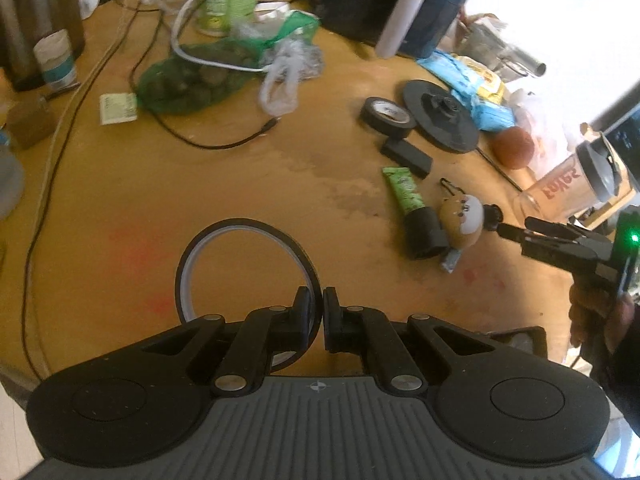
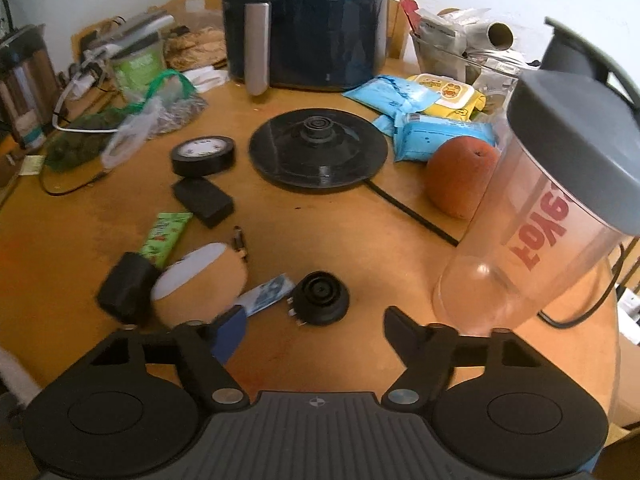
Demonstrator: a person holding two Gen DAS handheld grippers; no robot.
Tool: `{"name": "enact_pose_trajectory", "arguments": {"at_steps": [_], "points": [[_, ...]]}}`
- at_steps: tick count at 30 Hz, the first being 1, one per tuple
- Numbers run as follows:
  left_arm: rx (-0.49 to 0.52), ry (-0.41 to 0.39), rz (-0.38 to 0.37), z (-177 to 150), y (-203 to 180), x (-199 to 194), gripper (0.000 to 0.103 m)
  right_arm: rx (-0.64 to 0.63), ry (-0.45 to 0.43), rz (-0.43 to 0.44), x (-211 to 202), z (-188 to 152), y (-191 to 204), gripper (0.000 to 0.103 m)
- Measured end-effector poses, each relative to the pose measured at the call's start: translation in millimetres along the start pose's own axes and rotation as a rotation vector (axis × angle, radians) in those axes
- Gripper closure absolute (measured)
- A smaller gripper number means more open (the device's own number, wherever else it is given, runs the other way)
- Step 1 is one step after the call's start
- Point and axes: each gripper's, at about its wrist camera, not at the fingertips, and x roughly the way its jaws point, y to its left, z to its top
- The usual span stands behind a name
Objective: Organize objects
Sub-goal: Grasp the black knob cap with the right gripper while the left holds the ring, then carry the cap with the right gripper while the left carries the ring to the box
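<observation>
My left gripper (image 1: 317,300) is shut on the rim of a thin black tape ring (image 1: 208,248) and holds it upright over the wooden table (image 1: 240,184). My right gripper (image 2: 316,320) is open and empty, low over the table just in front of a small round black plug part (image 2: 320,298); it also shows in the left wrist view (image 1: 516,232). Left of it lie a brown and white egg-shaped toy (image 2: 200,284), a green tube with a black cap (image 2: 160,240), a black block (image 2: 202,200) and a black tape roll (image 2: 202,154).
A tall clear shaker cup with a grey lid (image 2: 532,240) stands close to my right finger. Behind are an orange (image 2: 460,176), a black kettle base (image 2: 318,148) with its cord, wipe packs (image 2: 436,136), an air fryer (image 2: 308,20) and a green net bag (image 1: 192,76). Cables (image 1: 60,128) run along the left.
</observation>
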Motion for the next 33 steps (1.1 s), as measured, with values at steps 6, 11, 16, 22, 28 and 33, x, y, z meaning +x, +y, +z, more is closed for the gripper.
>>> {"name": "enact_pose_trajectory", "arguments": {"at_steps": [6,11,16,22,28,33], "points": [[-0.084,-0.011,0.041,-5.5,22.9,-6.9,0.096,-0.009,0.007,-0.013,18.9,7.7,0.3,0.049],[-0.114,-0.009,0.05,-7.6,34.2,-9.3,0.096,-0.015,0.022,-0.025,30.6,10.1,1.5,0.068],[-0.125,-0.011,0.049,-6.8,37.0,-9.3,0.096,0.007,0.022,-0.013,34.9,9.2,-0.6,0.071],[-0.112,-0.011,0.028,-2.9,32.2,-6.2,0.096,-0.001,0.034,-0.005,35.5,11.7,-1.9,0.072],[-0.084,-0.012,-0.004,0.3,19.9,-3.3,0.096,0.021,0.01,0.013,25.0,11.9,-3.0,0.072],[-0.065,-0.017,-0.023,3.0,8.1,-2.9,0.096,0.046,0.006,0.038,14.0,8.7,-5.6,0.072]]}}
